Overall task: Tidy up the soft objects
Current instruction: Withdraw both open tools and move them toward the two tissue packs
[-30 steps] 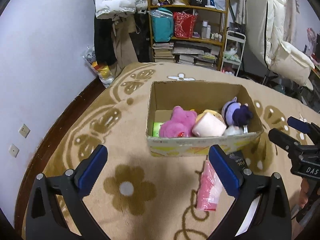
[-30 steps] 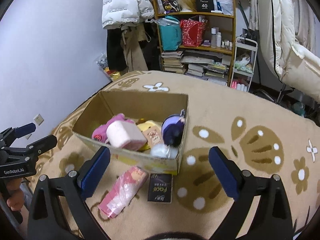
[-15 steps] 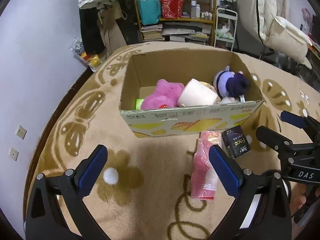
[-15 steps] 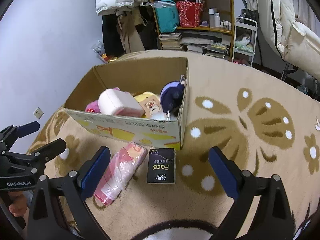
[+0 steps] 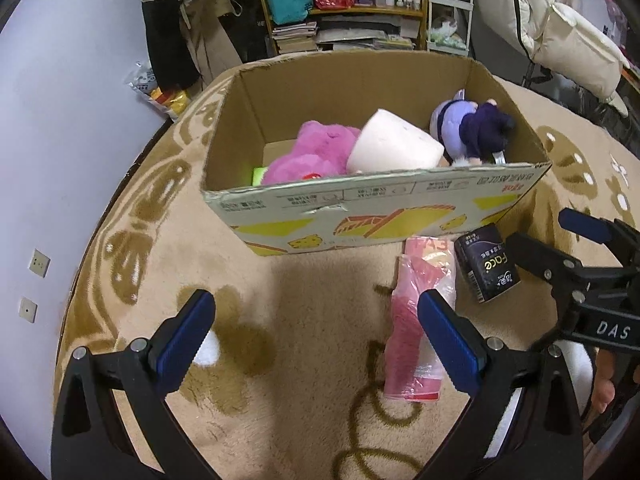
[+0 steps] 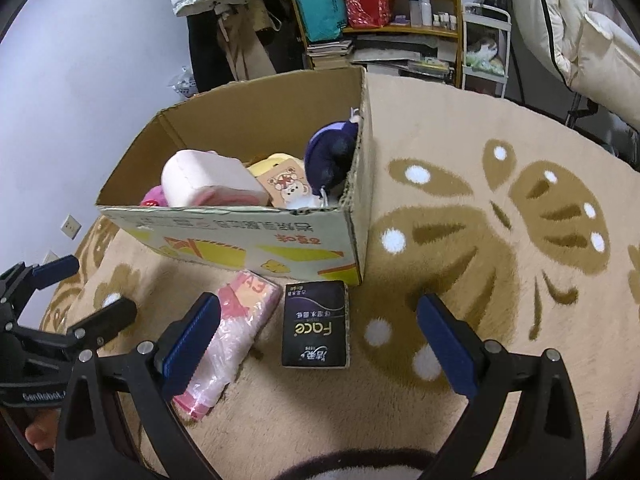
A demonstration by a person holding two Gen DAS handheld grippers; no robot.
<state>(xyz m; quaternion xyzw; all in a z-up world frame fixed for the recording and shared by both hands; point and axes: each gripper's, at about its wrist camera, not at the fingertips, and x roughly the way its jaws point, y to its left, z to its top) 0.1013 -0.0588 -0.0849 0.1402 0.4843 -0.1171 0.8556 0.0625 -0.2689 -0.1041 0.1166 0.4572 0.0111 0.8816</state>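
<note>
Both my grippers, left (image 5: 316, 330) and right (image 6: 318, 332), hover with fingers released above the pink packet (image 6: 224, 348) and black tissue pack (image 6: 315, 325), low in frame before the toy-filled cardboard box (image 5: 376, 212). I judge the slippery wrapper could slide from a pinch. Beige flowered carpet (image 6: 500, 280); cluttered shelves (image 6: 380, 12) at top.

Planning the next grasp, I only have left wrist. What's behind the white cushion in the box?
Observer: A yellow plush and a tan bear-print cushion, wedged between it and the purple doll.
Operator: Right gripper carrying anything?
Observer: No. The right gripper is open and empty, with the black Face pack lying flat on the carpet, centred between its fingers in the right wrist view.
</note>
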